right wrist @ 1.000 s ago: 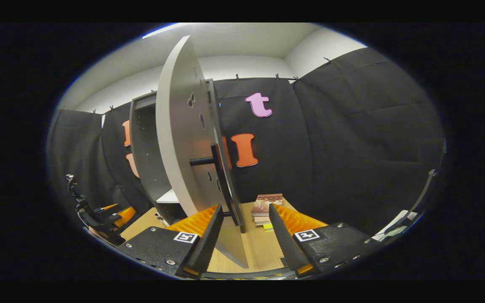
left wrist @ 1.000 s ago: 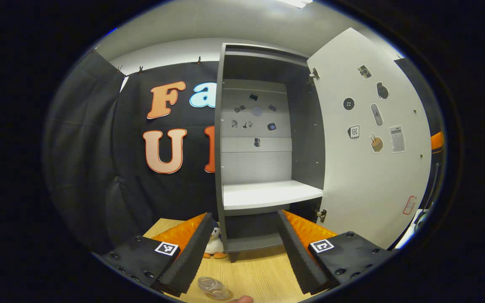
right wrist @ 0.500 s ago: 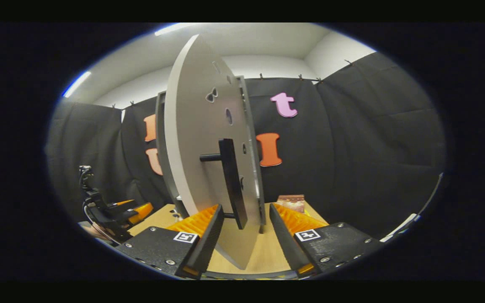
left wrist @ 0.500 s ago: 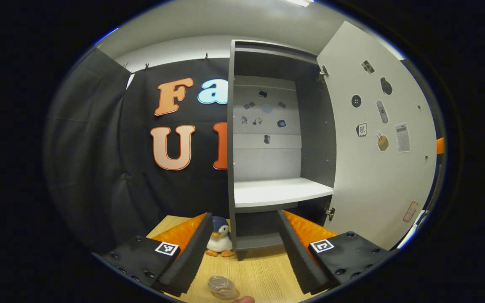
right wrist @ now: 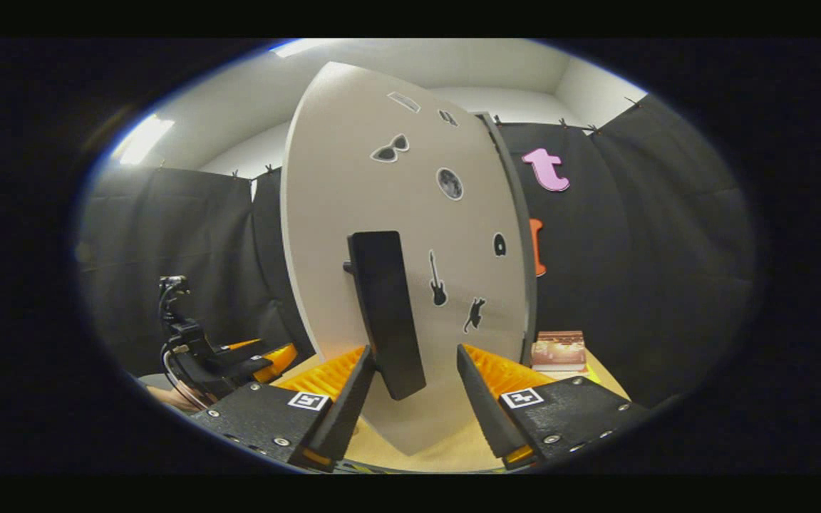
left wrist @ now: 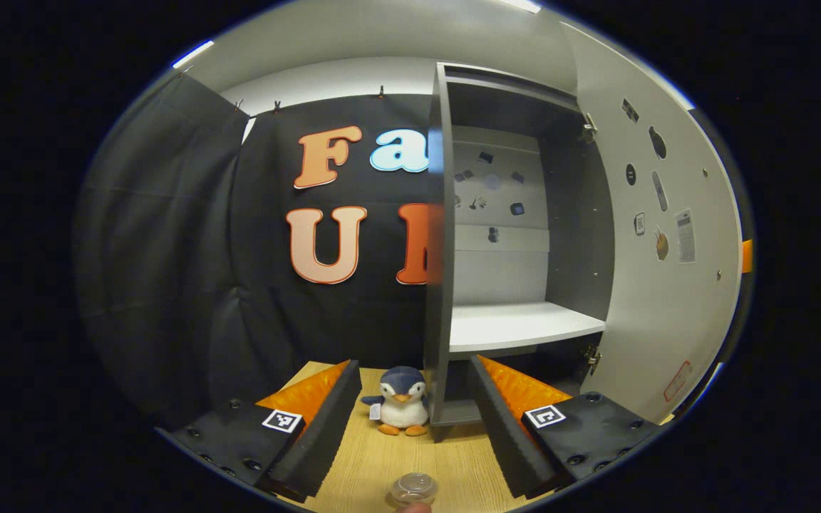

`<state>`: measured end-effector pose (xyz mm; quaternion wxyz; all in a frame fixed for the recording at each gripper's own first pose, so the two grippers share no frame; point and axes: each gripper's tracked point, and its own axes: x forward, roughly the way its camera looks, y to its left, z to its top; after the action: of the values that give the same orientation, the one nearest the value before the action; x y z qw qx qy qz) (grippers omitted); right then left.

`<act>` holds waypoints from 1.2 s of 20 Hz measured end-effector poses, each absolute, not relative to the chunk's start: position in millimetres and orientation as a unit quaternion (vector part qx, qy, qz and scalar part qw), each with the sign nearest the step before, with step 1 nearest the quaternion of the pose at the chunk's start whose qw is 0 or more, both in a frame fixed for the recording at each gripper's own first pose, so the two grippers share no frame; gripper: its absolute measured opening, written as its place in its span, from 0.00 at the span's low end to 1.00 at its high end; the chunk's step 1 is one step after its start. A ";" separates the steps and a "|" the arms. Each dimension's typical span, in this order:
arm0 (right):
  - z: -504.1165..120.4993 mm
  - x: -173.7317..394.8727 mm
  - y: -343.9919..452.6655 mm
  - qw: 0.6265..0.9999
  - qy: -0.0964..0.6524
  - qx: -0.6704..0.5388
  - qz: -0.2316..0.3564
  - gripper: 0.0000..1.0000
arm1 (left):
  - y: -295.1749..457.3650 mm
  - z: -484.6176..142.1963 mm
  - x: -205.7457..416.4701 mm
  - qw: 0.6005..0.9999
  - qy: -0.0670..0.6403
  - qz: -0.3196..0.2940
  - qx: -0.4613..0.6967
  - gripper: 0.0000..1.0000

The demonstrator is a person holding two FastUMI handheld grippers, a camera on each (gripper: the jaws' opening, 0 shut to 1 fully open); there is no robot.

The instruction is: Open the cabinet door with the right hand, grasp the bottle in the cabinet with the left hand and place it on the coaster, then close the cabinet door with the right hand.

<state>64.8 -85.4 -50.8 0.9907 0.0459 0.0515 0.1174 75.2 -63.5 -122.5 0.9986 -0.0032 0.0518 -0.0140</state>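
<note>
On the wooden surface (left wrist: 375, 463), the bottle (left wrist: 412, 489) stands at the near edge, seemingly on the coaster, between the left gripper (left wrist: 414, 420) fingers, which are apart. The right gripper (right wrist: 407, 395), fingers apart, straddles the black handle (right wrist: 385, 313) of the cabinet door (right wrist: 410, 235) without clamping it.

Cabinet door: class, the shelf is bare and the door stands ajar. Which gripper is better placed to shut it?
Right. The right gripper has the pale grey cabinet door's black handle between its open fingers; the left gripper faces the table by the plush penguin.
</note>
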 end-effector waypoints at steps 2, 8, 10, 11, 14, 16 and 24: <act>-54.6 85.4 -69.7 0.990 0.053 0.046 0.124 0.76 | -50.3 -122.0 80.8 0.999 0.051 -0.006 -0.003 0.98; -65.2 149.4 -19.9 0.988 0.039 0.037 0.142 0.83 | -17.1 -118.8 100.9 0.999 0.045 0.006 -0.001 0.96; -67.6 165.2 -2.5 0.988 0.033 0.027 0.146 0.84 | -8.6 -114.8 109.8 0.999 0.041 0.007 0.001 0.96; -70.3 173.0 6.1 0.988 0.031 0.024 0.148 0.85 | -5.2 -114.6 113.3 0.999 0.039 0.006 0.001 0.97; -80.0 203.5 24.7 0.988 0.022 0.022 0.149 0.85 | -5.2 -111.2 122.2 0.999 0.037 0.002 -0.004 0.96; -83.0 222.3 33.0 0.989 0.019 0.026 0.146 0.88 | -6.2 -110.1 131.0 0.999 0.037 -0.004 -0.007 0.96; -90.6 256.5 61.1 0.995 0.004 0.005 0.096 0.93 | 2.0 -113.8 163.4 0.998 0.046 -0.011 -0.029 0.96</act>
<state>256.5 61.1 -90.6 0.9954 0.0050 0.0035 0.0956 163.4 2.0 -113.8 0.9985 -0.0286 0.0455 -0.0109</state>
